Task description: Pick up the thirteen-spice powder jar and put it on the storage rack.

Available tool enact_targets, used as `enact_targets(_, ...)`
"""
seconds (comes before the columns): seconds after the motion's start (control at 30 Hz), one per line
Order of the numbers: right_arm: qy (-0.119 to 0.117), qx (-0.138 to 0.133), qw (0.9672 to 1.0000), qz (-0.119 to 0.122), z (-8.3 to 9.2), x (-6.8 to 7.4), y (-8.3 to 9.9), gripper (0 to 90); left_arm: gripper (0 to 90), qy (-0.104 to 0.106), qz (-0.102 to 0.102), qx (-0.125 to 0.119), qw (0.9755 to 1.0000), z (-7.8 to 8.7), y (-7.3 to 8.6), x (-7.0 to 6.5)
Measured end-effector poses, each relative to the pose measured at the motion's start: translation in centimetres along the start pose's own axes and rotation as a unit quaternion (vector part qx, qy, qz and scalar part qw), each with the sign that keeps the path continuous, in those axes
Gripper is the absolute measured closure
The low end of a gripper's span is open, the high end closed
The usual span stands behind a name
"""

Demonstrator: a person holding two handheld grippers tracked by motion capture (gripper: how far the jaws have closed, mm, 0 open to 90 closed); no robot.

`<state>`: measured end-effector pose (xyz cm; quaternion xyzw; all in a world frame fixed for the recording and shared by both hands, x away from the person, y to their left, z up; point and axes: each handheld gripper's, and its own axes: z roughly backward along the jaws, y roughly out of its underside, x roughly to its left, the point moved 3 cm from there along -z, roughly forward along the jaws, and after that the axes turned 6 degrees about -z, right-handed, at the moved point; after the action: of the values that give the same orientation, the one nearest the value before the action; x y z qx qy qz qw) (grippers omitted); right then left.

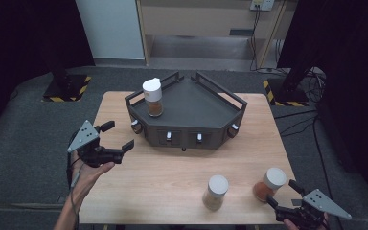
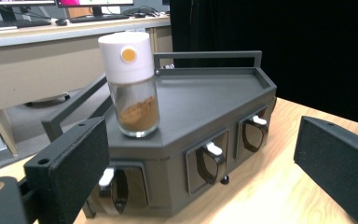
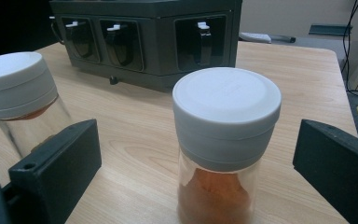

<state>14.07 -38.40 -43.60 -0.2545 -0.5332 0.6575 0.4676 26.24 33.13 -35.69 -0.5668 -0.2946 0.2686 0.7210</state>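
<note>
A dark grey angular rack (image 1: 191, 103) (image 2: 205, 107) (image 3: 144, 28) stands at the middle back of the wooden table (image 1: 172, 167). One white-capped spice jar (image 1: 153, 97) (image 2: 131, 84) with brown powder stands upright on the rack's left top. Two more jars stand near the front edge: a pale one (image 1: 215, 191) (image 3: 18, 98) and an orange-filled one (image 1: 270, 184) (image 3: 223, 144). My left gripper (image 1: 119, 136) (image 2: 200, 172) hovers open left of the rack. My right gripper (image 1: 282, 192) (image 3: 196, 177) is open, its jaws either side of the orange jar without touching it.
The rack's front faces carry several small lever-like handles (image 1: 169, 136) (image 2: 212, 149). The table's right edge (image 1: 287, 158) drops to grey floor. Desks with monitors (image 2: 74, 18) stand behind the rack in the left gripper view.
</note>
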Motion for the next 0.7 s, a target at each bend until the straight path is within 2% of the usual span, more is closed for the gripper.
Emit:
enact_targets(0.3,0.002,0.003,1.0000,0.001,-0.1,0.0,0.0,1.1,3.9,0.003,0.010,0.001,0.9999,1.4,2.4,-0.4)
enact_targets(0.7,0.002,0.005,1.0000,0.002,-0.2,0.0,0.0,1.2,6.2,0.008,0.017,0.014,0.9997,2.4,5.6,-1.3)
